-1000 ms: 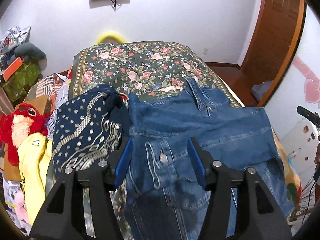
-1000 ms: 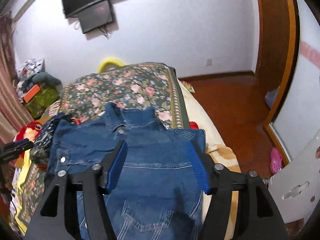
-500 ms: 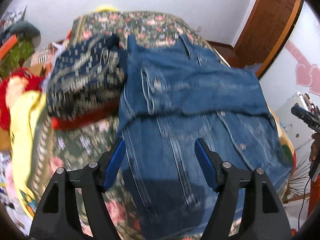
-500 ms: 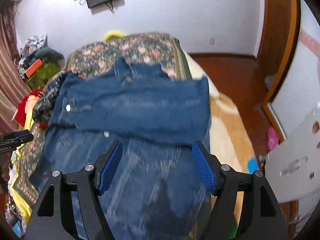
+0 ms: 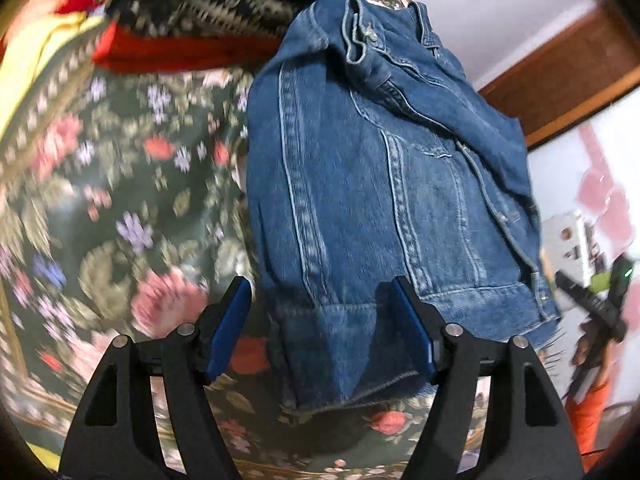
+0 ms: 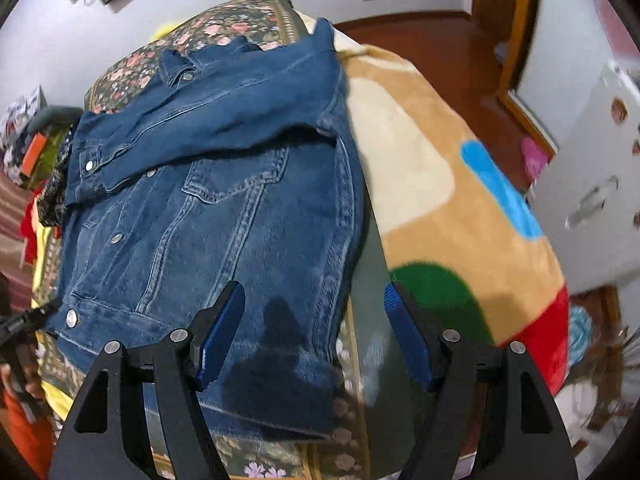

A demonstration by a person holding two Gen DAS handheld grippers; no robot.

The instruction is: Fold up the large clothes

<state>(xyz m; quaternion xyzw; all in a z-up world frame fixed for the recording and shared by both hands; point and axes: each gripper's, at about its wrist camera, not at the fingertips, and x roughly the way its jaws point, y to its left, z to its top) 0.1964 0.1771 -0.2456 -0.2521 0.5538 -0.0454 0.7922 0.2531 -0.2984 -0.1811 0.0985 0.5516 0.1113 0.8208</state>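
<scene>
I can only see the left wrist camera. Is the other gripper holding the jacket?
Observer: No. The right gripper is open. Its jaws have just been opening, and the jacket corner shows between them, not pinched.
Operator: What's next to the jacket on that side?
Observer: A tan blanket with blue, green and red shapes.
Operator: Anything on the floor?
Observer: Something pink, maybe a slipper, near the door frame.
</scene>
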